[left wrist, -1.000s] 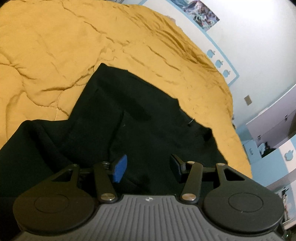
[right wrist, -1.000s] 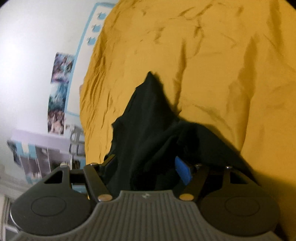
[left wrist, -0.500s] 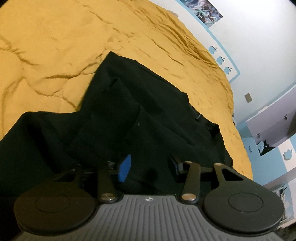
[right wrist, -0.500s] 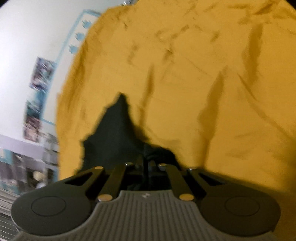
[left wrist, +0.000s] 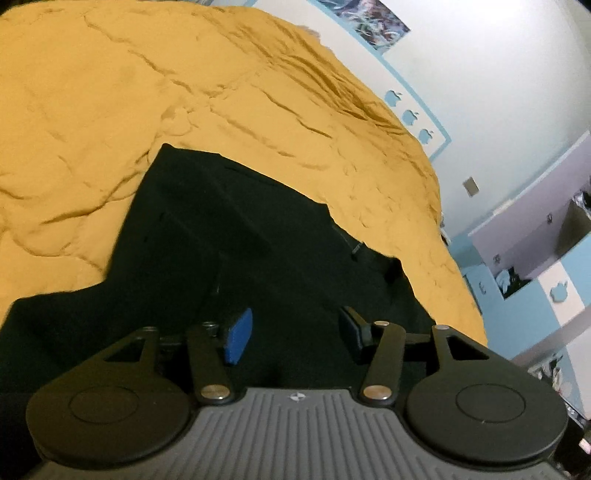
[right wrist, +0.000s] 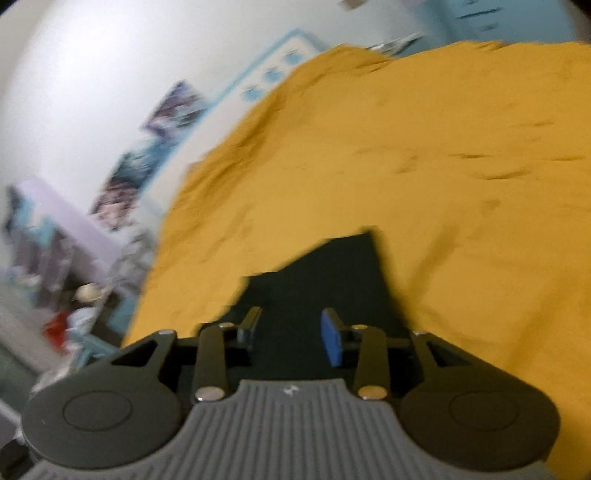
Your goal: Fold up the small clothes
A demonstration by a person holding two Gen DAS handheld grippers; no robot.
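A black garment [left wrist: 229, 240] lies spread and partly folded on a mustard-yellow bed cover [left wrist: 110, 92]. My left gripper [left wrist: 295, 332] is open and hovers just above the garment's near part, holding nothing. In the blurred right wrist view, my right gripper [right wrist: 291, 332] is open and empty over a flat corner of the same black garment [right wrist: 325, 266], which lies on the yellow cover [right wrist: 443, 147].
The bed's edge runs along a white wall with posters [left wrist: 369, 18] and a blue strip of apple stickers [left wrist: 410, 114]. Lilac and blue furniture [left wrist: 535, 229] stands beyond the bed's right edge. Cluttered shelves [right wrist: 55, 295] show at the left in the right wrist view.
My right gripper shut on the garment half a second ago, and has now opened and let it go, swinging quickly. The garment lies flatter. My left gripper stayed open and barely shifted.
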